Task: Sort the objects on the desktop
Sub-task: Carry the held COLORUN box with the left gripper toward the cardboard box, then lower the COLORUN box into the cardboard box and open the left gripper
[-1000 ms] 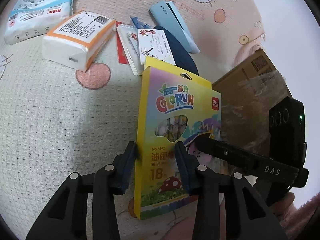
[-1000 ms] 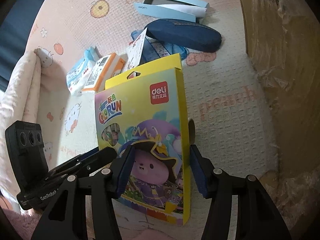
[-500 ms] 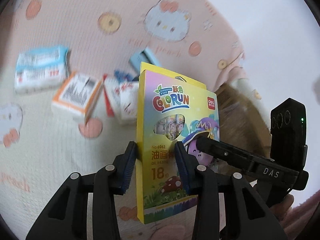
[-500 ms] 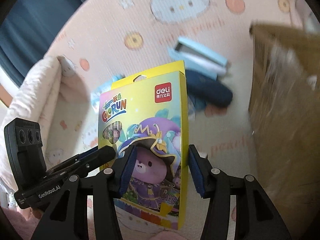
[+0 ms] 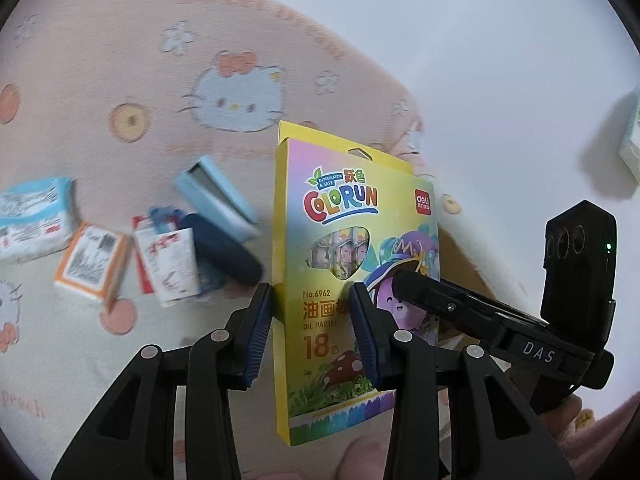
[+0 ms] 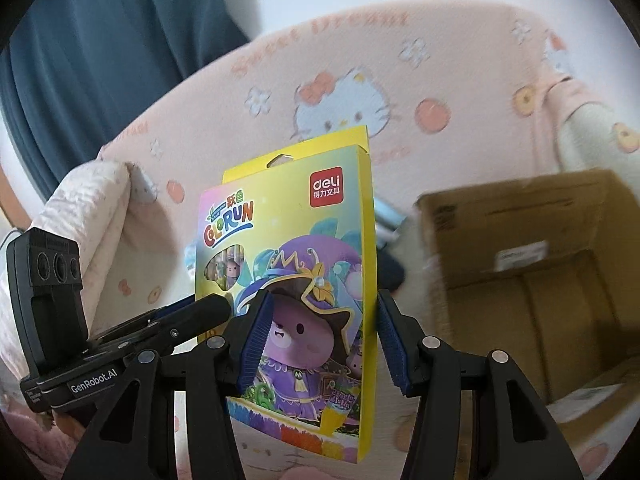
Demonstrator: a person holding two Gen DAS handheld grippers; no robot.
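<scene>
A yellow oil pastel box [image 5: 340, 240] stands upright in the air, held by both grippers. My left gripper [image 5: 312, 320] is shut on its left side. My right gripper [image 6: 320, 332] is shut on its right side; the box [image 6: 296, 248] fills the middle of that view. Each gripper shows in the other's view, the right gripper's finger [image 5: 460, 304] in the left wrist view and the left gripper's finger [image 6: 188, 316] in the right wrist view.
An open cardboard box [image 6: 528, 280] stands to the right on the pink cartoon blanket [image 5: 120, 80]. On the blanket lie tissue packs [image 5: 36, 216] [image 5: 94, 264], a dark blue pencil case [image 5: 224, 252], a light blue case [image 5: 216, 196] and cards [image 5: 172, 264].
Both grippers have lifted the pastel box well above the blanket; the items below look smaller and farther. The open top of the cardboard box has come into the right wrist view.
</scene>
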